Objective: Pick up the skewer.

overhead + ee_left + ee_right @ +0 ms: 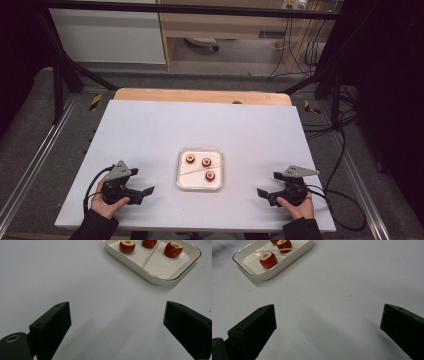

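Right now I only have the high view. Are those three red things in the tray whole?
Observer: No. In the left gripper view each red fruit has a hollowed, pale top, as if cored.
Operator: And that thin line across the tray?
Observer: A wooden skewer, lying loose in the tray beside the fruits.
Operator: Tray floor clean?
Observer: No, small specks are scattered over its white floor.
Operator: Jaws?
Observer: Left gripper and right gripper both stand wide open over bare table, holding nothing.
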The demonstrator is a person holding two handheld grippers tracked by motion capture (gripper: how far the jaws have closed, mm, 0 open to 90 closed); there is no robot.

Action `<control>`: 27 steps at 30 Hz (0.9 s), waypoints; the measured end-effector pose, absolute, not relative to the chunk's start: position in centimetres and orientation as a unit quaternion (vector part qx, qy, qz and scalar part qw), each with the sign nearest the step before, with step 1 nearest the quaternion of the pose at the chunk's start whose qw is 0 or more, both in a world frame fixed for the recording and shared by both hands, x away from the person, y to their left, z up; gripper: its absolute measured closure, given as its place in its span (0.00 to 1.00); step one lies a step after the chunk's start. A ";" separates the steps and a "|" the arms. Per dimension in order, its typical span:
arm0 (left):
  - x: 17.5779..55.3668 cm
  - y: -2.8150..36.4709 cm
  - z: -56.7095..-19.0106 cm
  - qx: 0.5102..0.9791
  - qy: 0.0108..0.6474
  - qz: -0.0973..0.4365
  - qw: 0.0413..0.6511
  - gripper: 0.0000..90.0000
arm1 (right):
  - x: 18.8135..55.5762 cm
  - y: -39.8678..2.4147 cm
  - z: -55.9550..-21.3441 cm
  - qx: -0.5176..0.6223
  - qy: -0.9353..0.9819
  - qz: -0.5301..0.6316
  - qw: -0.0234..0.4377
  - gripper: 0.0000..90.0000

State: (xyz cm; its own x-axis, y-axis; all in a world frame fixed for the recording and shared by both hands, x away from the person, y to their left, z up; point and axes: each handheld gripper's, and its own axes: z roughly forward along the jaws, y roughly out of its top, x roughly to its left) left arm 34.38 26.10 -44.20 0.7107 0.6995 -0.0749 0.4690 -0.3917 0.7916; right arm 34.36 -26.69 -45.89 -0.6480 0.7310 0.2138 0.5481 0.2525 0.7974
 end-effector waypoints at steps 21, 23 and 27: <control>36.4 21.0 -42.2 0.836 0.338 0.134 0.412 0.44 | 34.3 -26.8 -45.8 0.407 0.785 0.456 0.103 0.01; 36.6 20.5 -42.2 0.838 0.334 0.132 0.410 0.49 | 34.3 -26.7 -45.8 0.407 0.785 0.456 0.102 0.01; 37.3 19.3 -42.2 0.842 0.333 0.136 0.401 0.59 | 34.3 -26.7 -45.8 0.407 0.785 0.456 0.102 0.01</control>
